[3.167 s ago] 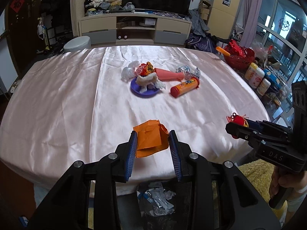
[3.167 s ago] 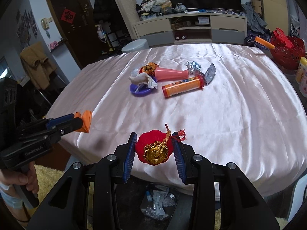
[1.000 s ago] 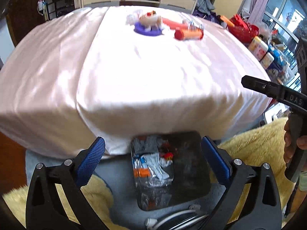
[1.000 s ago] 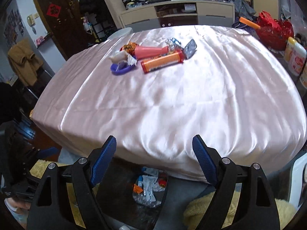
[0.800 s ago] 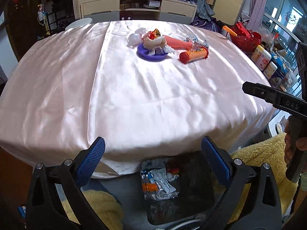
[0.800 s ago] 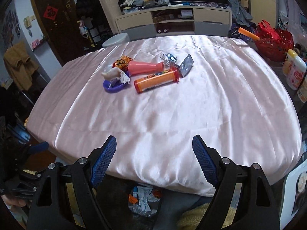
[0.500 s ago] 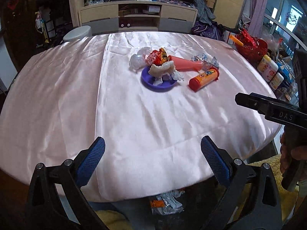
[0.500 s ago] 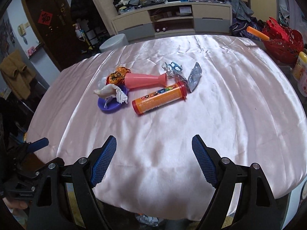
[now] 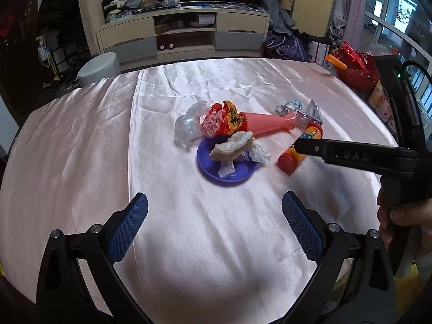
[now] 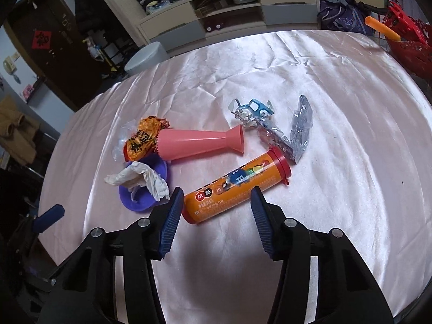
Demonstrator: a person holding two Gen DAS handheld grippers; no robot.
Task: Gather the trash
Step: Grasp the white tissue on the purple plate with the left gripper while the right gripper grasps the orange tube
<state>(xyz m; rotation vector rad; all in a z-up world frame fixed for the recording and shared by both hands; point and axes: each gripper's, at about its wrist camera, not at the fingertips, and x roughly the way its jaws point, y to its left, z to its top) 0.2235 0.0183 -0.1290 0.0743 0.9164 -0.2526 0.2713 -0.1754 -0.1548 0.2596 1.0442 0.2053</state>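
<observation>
A trash pile lies mid-table on the pink satin cloth. It holds an orange candy tube, a pink cone, a purple dish with crumpled tissue, a red-orange wrapper and foil wrappers. My right gripper hangs over the tube's near end. Its jaws are closing with the tube between them, and the pads are not pressing on it. My left gripper stands wide open and empty, short of the purple dish.
A red basket and bottles sit past the table's right edge. A grey stool and a TV cabinet stand behind the table. A person's hand holds the right gripper's handle.
The orange paper and red ornament held earlier are gone from the jaws. Both grippers moved from the bin at the table's edge out over the cloth. The right jaws narrowed around the orange tube.
</observation>
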